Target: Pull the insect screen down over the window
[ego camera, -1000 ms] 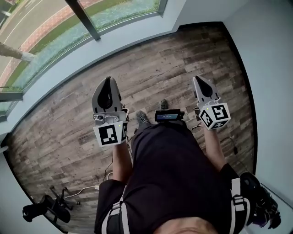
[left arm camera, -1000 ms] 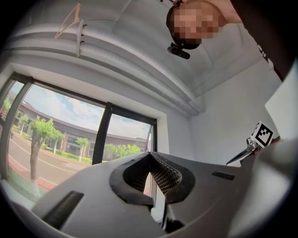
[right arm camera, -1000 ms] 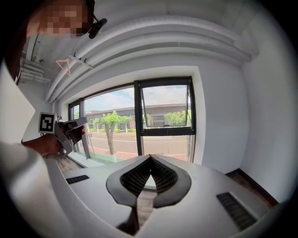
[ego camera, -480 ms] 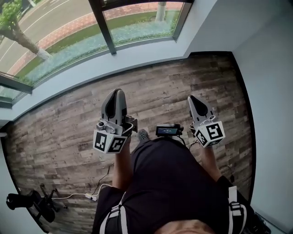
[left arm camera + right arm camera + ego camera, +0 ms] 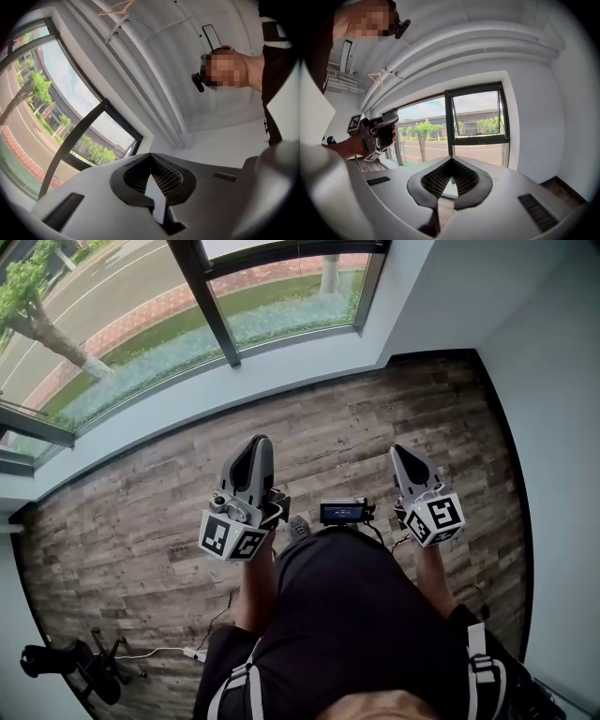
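A window (image 5: 141, 315) with a dark frame and a dark upright bar (image 5: 214, 310) fills the top of the head view, above a white sill. In the right gripper view the same window (image 5: 476, 119) stands straight ahead; I cannot make out an insect screen on it. My left gripper (image 5: 257, 442) is shut and empty, held over the wood floor and pointing at the window. It also shows at the left of the right gripper view, where the left gripper (image 5: 378, 133) sits in a hand. My right gripper (image 5: 397, 452) is shut and empty too, level with the left one.
Wood floor (image 5: 141, 521) runs from my feet to the sill. A white wall (image 5: 553, 381) with dark skirting closes the right side. An office chair (image 5: 70, 667) and a cable (image 5: 178, 648) lie at lower left. White pipes and a hanger (image 5: 115, 9) run overhead.
The left gripper has risen, rolled and moved toward the window. The head view has tilted up, so more of the window shows. The right gripper has shifted only slightly.
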Tool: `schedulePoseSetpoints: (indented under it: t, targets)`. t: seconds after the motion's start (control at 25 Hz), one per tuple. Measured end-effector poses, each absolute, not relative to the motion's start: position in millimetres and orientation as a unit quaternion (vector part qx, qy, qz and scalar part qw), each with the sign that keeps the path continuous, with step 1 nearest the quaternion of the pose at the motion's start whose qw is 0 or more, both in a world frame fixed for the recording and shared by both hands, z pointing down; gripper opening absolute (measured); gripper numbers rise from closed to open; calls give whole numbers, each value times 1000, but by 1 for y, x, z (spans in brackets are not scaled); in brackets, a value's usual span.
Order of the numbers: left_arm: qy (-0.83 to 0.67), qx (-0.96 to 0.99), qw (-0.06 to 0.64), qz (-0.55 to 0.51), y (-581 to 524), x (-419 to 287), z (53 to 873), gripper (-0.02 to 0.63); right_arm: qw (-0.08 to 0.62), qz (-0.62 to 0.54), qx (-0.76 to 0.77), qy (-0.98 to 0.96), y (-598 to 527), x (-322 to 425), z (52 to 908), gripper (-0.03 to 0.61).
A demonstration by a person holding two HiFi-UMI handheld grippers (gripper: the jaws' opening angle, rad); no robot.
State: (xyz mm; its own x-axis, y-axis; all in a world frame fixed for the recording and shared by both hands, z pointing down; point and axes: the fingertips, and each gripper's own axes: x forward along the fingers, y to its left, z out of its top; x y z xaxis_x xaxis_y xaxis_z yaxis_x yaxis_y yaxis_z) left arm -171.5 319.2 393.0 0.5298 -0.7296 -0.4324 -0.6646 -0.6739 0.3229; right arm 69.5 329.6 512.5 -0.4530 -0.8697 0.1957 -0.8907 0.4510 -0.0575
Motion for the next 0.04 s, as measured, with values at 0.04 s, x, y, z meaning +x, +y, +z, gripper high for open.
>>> schedulePoseSetpoints:
  t: [0.04]
  targets:
    - [-400, 875, 54, -268, 319, -170, 393, 6, 70, 75, 519, -849, 329, 70, 513, 9]
